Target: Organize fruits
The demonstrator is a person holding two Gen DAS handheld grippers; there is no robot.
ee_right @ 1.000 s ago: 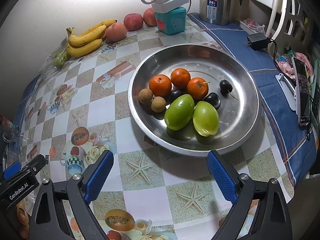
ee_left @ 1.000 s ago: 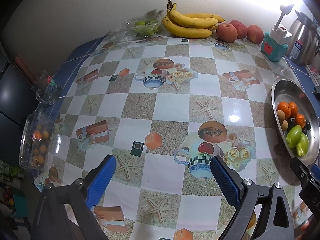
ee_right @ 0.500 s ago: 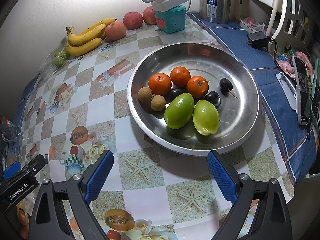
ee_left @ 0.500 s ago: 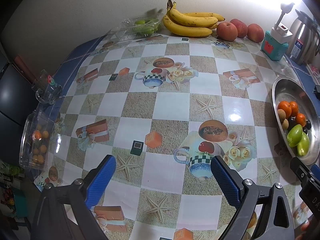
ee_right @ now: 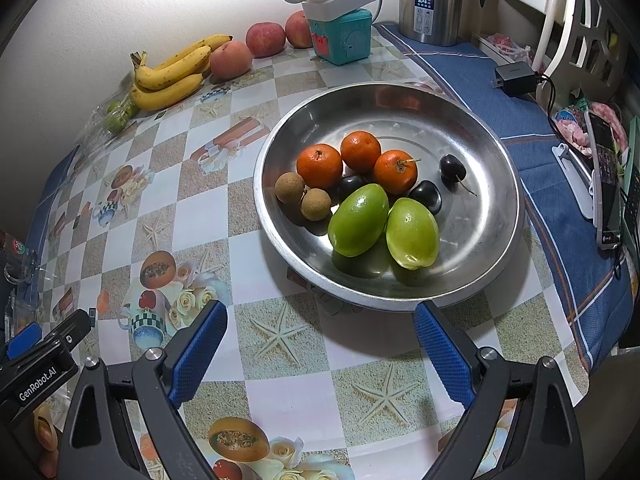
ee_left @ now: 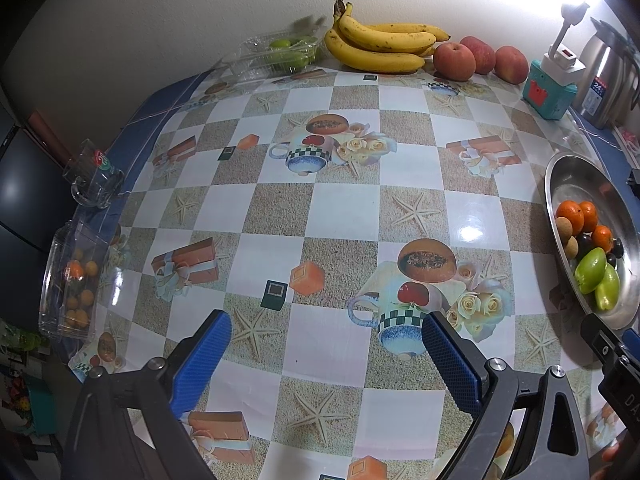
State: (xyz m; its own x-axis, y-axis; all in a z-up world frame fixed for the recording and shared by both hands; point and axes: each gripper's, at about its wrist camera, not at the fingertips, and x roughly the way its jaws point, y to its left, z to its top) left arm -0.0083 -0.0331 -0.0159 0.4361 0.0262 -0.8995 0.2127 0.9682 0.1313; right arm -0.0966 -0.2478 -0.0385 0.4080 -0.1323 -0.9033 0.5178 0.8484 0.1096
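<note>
A round steel bowl holds three oranges, two green mangoes, two small brown longans and dark cherries. My right gripper hovers open just in front of the bowl, nothing between its blue pads. My left gripper is open too, over the bare tablecloth, with the bowl off to its right. Bananas and three peaches lie against the back wall.
A clear box of green fruit sits left of the bananas. A clear box of small orange fruit and a glass mug stand at the table's left edge. A teal box with a lamp, a steel kettle, a charger and a phone lie behind and right of the bowl.
</note>
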